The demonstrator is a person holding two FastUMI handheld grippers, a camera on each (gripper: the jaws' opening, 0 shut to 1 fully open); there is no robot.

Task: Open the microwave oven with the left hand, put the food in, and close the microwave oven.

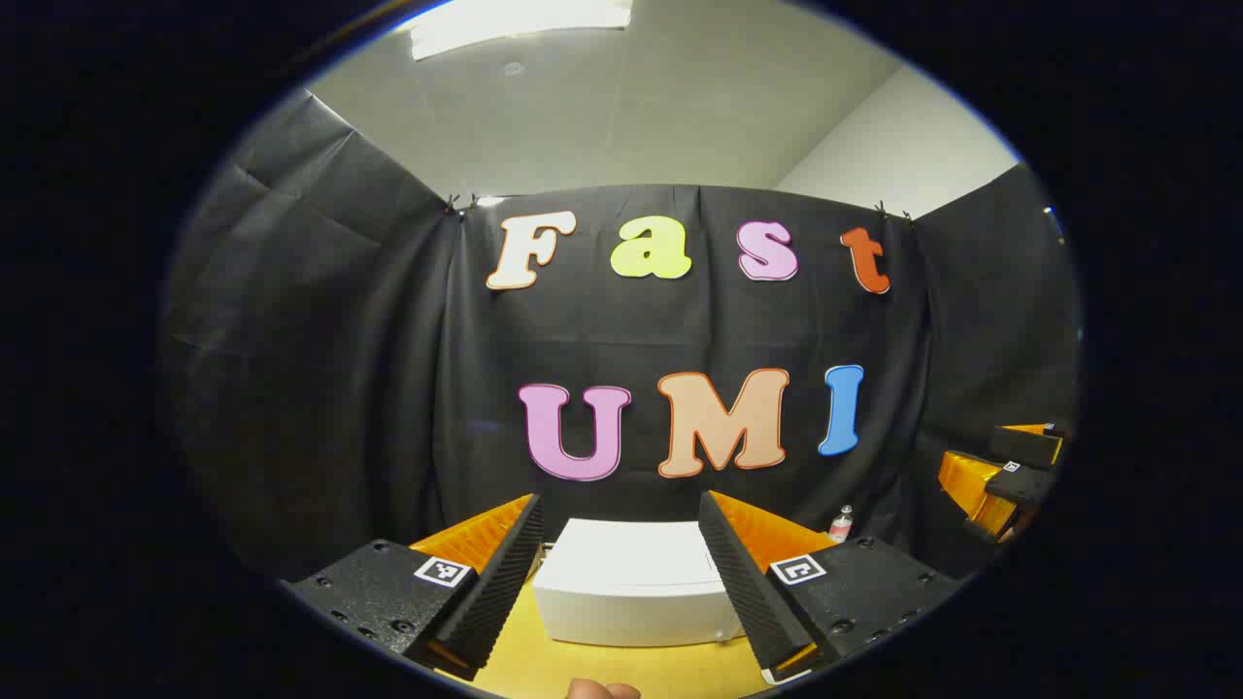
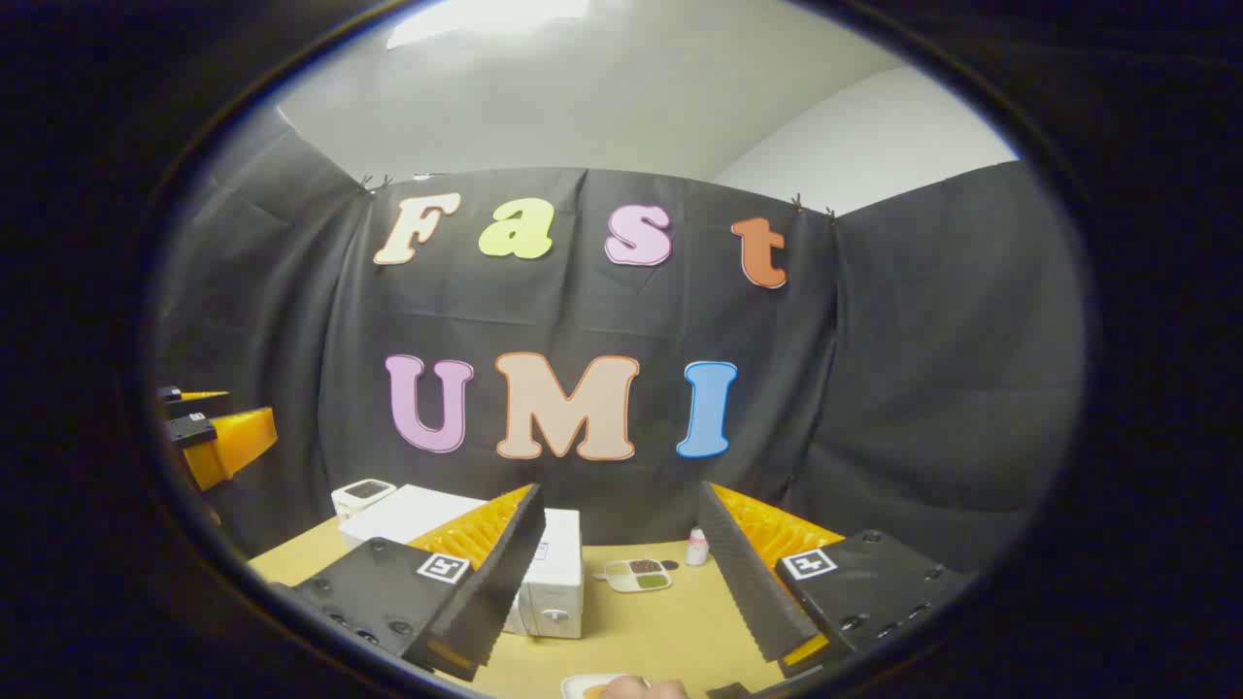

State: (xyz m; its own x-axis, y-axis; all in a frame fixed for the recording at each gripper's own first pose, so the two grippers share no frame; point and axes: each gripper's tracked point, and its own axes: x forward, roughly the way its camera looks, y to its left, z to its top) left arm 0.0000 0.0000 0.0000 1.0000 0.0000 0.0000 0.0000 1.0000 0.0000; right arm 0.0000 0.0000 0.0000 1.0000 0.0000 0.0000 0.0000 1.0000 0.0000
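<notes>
Two hand-held grippers raised, microwave shut

Left hand-held gripper (image 1: pixel 621 582): fingers wide apart, holding nothing, lined up on the white microwave (image 1: pixel 636 592), probably ready for the door. Right hand-held gripper (image 2: pixel 617 582): equally spread and empty. Plate of food (image 2: pixel 594 687): at the near edge of the tabletop (image 2: pixel 660 631), within reach for loading. Microwave: mid-tabletop, door closed. Divided dish (image 2: pixel 638 575) and small bottle (image 2: pixel 696 547): farther back, by the cloth wall.

Black cloth wall (image 1: pixel 320 369) encloses booth on far, left and right sides, pinned at upper corners. White ceiling (image 1: pixel 621 116) above; ceiling light (image 1: pixel 520 21) lit. White room wall (image 1: pixel 903 155) upper right. Tan wooden surface (image 2: pixel 670 631) near.
</notes>
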